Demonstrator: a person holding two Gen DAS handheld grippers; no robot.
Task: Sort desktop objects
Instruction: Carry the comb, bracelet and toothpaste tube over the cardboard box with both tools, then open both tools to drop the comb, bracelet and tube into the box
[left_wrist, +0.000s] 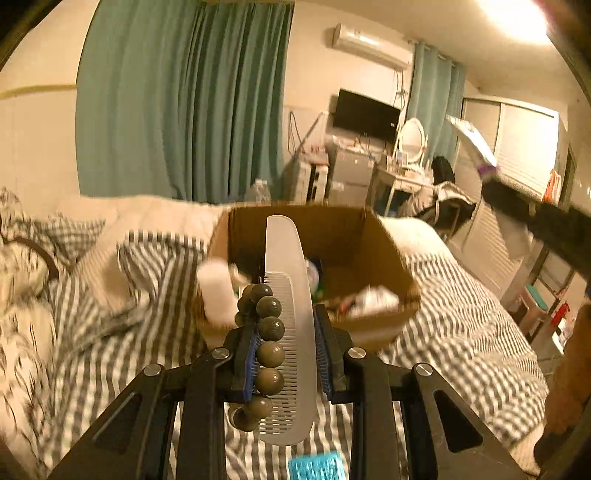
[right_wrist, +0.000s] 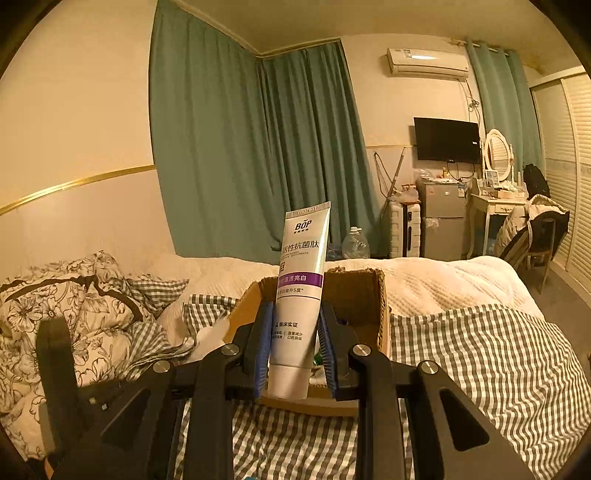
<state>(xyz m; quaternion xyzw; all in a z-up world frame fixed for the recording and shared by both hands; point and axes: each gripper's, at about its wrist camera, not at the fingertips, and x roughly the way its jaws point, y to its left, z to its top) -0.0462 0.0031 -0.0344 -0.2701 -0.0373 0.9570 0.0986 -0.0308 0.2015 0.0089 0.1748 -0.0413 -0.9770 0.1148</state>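
— Nearest the lens on the left side, what's there?

— Black linkage arms, then the left tool (left_wrist: 284, 354), closed on a white comb (left_wrist: 286, 325) and a string of dark green beads (left_wrist: 266, 332) pressed against the comb's toothed edge. Comb stands lengthwise between the blue pads, its plain end pointing far, over the cardboard box (left_wrist: 384, 251).

— And the box?

— Open-topped, sitting on the bed (left_wrist: 461, 332) with its grey-and-white checked cover, just beyond the tool. Inside it: blurred clutter, a white wrapper or tube toward the right, something green and blue near the middle. I can't tell them apart further. A white cylinder (left_wrist: 216, 291) shows at the box's left near corner; whether it is inside or outside is unclear.

— Anything else close by?

— A blue patterned item (left_wrist: 314, 467) on the cover, just under the left tool. At far right in that view, the right tool's black body rises holding something pale.

— The right side?

— The right tool (right_wrist: 295, 354) is clamped on a white toothpaste tube (right_wrist: 301, 295), upright, cap end near, crimped end far and high. It has a purple band. The tube stands in front of the same box (right_wrist: 369, 295), hiding much of the opening.

— Surroundings?

— A floral quilt (right_wrist: 74, 314) bunched at left, a cream blanket (right_wrist: 424, 280) beyond the box, teal curtains (right_wrist: 258, 147), a water jug (right_wrist: 355, 243), a small fridge (right_wrist: 443, 218), a wall television (right_wrist: 447, 140), and a dressing table with an oval mirror (right_wrist: 496, 155) far right.
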